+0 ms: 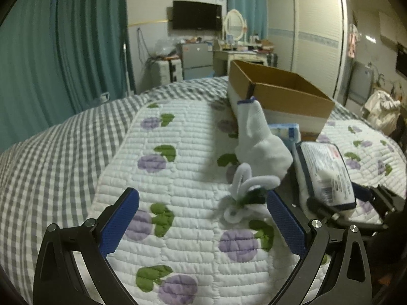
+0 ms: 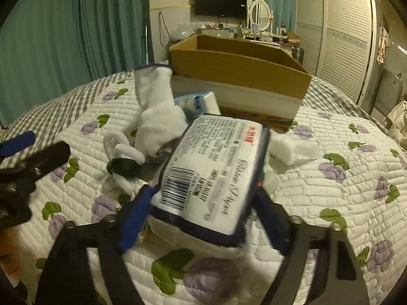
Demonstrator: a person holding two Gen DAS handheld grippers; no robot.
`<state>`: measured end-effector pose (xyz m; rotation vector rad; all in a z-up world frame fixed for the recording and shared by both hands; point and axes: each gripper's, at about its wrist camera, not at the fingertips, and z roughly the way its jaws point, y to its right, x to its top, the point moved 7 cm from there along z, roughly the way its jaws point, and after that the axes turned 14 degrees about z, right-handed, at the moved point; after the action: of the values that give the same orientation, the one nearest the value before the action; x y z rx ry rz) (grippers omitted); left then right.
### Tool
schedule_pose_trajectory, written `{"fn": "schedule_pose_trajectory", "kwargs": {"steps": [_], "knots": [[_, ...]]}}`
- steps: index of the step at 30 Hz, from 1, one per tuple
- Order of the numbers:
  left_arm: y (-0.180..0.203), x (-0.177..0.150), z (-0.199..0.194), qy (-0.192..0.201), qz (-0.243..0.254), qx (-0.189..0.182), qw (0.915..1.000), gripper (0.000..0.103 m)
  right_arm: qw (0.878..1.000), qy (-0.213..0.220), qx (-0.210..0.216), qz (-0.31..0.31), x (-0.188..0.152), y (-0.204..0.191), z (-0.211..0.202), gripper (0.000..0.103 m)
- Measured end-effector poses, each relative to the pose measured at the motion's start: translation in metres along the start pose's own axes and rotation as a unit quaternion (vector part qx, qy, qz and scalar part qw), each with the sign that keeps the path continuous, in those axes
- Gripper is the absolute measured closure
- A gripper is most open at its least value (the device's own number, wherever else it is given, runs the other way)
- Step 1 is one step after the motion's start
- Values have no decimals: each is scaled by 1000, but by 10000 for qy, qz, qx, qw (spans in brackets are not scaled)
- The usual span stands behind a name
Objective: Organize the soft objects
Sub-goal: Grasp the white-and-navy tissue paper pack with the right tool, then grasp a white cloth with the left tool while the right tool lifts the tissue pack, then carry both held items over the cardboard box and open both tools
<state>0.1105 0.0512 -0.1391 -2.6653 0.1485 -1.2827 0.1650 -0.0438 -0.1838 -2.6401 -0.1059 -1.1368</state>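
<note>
The left gripper [image 1: 202, 218] hovers low over the quilted bed [image 1: 178, 137] with its jaws wide apart and nothing between them. Just ahead of its right finger lies a white pipe-cleaner flower [image 1: 241, 190] with a green stem, close enough that its lower loops sit beside the blue pad. Behind the flower, a white glove [image 1: 259, 139] with a blue cuff lies with its long axis running away toward the box, cuff farthest from the jaws.

Further right, the right gripper [image 2: 203, 198] has its jaws clamped on a tissue pack [image 2: 213, 172], pinching the near end across its short sides. The pack's long axis points straight ahead along the fingers toward the cardboard box [image 2: 239, 73], which stands open toward the far edge of the bed. The right hand is therefore the nearer one to the box, and the coming move looks like a lift forward and over the near wall of the box.

Between pack and box lies a small blue-and-white tissue packet [image 2: 201, 101], tucked against the box's base; the box wall is the thing to clear. To the right of the pack, a tuft of white cotton [image 2: 292, 150] rests on the quilt, out of the path.
</note>
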Motion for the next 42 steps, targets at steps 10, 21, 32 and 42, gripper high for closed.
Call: {"fn": "schedule_pose_trajectory", "kwargs": {"steps": [10,21,32,42], "knots": [[55,-1,1,-86,319,-484,9983,7,9986,507,67,166,15,35,-57,44],[101,-21,48,-623,337,-1150,9908,61,9982,451,-152,367,19,63,-53,44],[99,-9,-7,-156,457,-1244,9911,74,9978,616,-43,245,24,49,-78,44],[85,54,-65,428,621,-1160,9904,73,9940,1060,111,-253,63,21,-147,44]]}}
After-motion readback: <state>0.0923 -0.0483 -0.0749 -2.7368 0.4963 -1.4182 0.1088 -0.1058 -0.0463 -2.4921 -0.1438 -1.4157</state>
